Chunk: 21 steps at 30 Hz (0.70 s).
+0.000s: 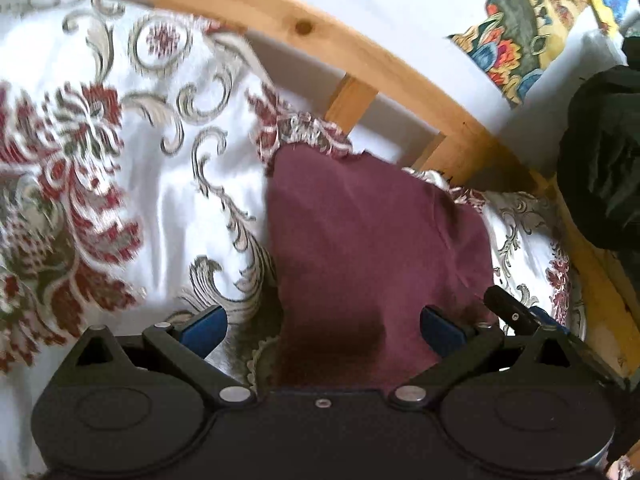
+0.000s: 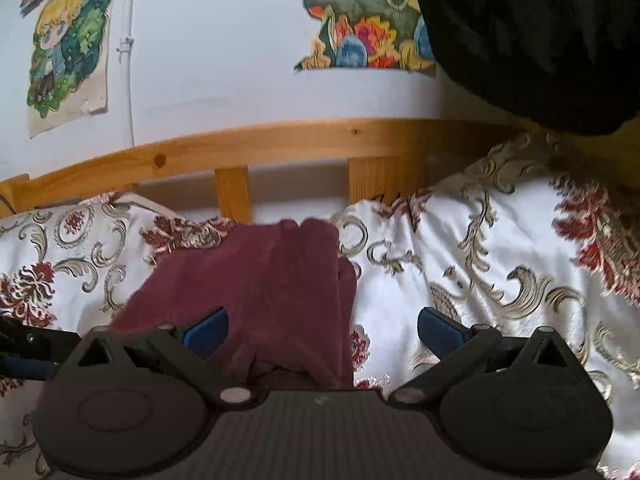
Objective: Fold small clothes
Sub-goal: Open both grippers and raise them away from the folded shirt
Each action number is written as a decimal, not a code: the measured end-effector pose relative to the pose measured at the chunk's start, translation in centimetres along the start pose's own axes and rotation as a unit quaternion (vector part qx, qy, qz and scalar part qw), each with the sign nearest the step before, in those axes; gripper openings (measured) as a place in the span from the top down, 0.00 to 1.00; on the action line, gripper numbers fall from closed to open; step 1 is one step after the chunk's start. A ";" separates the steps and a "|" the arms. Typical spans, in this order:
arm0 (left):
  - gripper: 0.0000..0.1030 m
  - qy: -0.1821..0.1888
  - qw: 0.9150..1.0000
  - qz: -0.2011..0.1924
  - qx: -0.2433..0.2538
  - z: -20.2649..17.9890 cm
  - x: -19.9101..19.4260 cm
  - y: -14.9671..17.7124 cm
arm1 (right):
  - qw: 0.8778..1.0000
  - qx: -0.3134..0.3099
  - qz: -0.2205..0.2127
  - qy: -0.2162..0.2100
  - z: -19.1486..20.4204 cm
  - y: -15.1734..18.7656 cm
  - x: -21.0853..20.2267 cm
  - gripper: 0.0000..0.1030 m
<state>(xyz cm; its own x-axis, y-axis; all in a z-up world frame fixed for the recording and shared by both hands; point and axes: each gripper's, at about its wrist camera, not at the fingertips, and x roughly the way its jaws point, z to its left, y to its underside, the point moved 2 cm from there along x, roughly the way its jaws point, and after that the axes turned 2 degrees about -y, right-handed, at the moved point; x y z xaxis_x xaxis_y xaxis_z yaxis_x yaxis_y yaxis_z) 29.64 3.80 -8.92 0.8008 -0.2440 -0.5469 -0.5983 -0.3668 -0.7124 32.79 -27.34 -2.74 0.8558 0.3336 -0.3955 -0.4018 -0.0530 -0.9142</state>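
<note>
A maroon garment (image 1: 368, 240) lies folded on the white bedspread with red and grey floral pattern (image 1: 132, 184). My left gripper (image 1: 322, 326) hovers over its near edge, jaws spread wide, blue pads clear of the cloth. In the right wrist view the same maroon garment (image 2: 260, 280) lies ahead and to the left, its far end bunched near the bed rail. My right gripper (image 2: 322, 330) stands open above its right edge with nothing held. The tip of the right gripper (image 1: 516, 314) shows at the lower right of the left wrist view.
A wooden bed rail (image 2: 280, 140) with slats runs along the far side, against a white wall with colourful posters (image 2: 360, 28). A dark bulky garment (image 2: 532, 36) hangs at the upper right. The bedspread (image 2: 500, 272) stretches to the right.
</note>
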 end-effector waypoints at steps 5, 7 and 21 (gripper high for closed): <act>0.01 -0.001 0.999 -0.036 0.037 -1.1 -3.2 -0.1 | 1.000 0.000 -0.026 -0.005 0.5 -1.2 -2.5 0.00; 0.01 -0.003 0.997 -0.052 0.052 -1.4 -4.5 -0.2 | 0.999 0.001 -0.037 -0.007 0.7 -1.4 -3.7 0.00; 0.01 -0.031 0.986 -0.144 0.075 -2.4 -12.7 2.0 | 0.996 -0.003 -0.086 -0.014 1.1 -1.6 -11.7 0.00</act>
<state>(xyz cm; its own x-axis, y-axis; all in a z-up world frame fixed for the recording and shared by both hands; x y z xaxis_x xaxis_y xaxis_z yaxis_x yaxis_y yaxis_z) 18.39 4.04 -2.34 0.9379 -0.0926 -0.3343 -0.3468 -0.2743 -0.8969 23.02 -30.12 3.46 0.9027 0.3638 -0.2297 -0.2471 0.0014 -0.9690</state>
